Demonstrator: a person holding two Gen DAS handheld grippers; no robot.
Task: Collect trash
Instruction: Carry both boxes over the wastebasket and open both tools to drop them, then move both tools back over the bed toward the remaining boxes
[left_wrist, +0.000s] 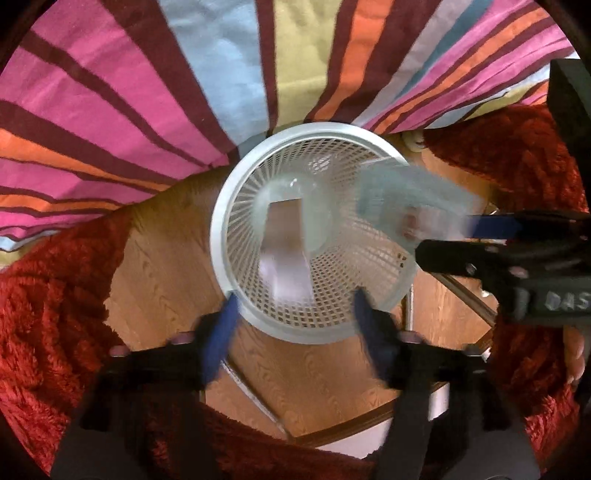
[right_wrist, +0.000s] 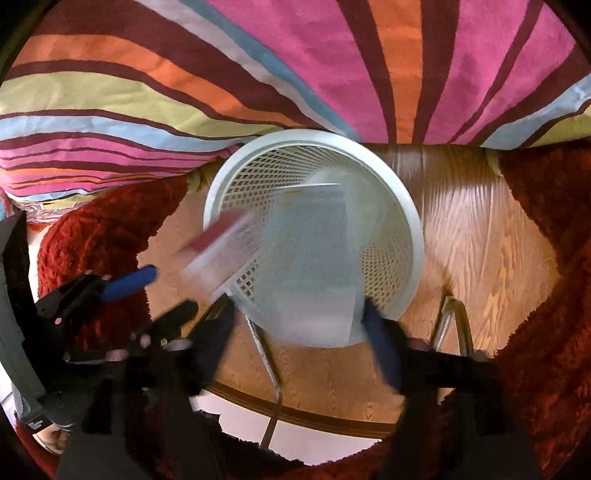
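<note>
Striped bedding (left_wrist: 110, 110) behind white basket (left_wrist: 221, 236) — "DAS" on right gripper (left_wrist: 443, 236).

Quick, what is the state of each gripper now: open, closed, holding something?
Left gripper: jaws open, holding nothing; a blurred piece is over the white basket.
Right gripper: jaws open, holding nothing.

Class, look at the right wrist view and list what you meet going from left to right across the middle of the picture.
Red shaggy rug → left tongs → blurred red-and-white packet → white mesh wastebasket → wooden floor → red rug again.
</note>
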